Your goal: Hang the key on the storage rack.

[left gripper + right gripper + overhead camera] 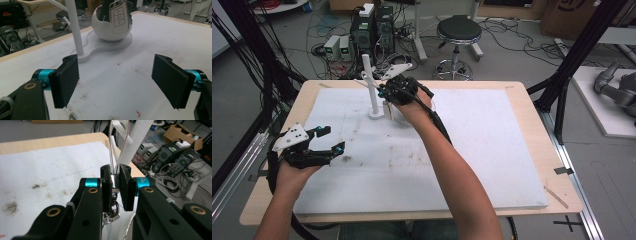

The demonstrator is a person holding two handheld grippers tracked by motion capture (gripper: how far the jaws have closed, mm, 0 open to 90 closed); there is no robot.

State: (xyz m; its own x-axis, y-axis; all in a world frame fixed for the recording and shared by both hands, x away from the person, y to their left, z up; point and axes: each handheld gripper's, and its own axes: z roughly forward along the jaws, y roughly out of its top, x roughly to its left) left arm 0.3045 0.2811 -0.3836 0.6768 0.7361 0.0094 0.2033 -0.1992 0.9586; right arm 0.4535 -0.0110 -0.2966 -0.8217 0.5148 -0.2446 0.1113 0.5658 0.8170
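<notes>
Two claws: left claw [115,83] gapes wide, right claw [115,187] pinches a key ring [119,150], keys half-hidden.

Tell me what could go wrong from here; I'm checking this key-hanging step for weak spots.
The right gripper pinches just the small metal fitting under the key ring, so the ring may slip or twist out. The ring sits close to the white stand, whose pegs are thin; a nudge might tip it. The car key hangs against the white bowl and could swing or snag on its rim.
</notes>
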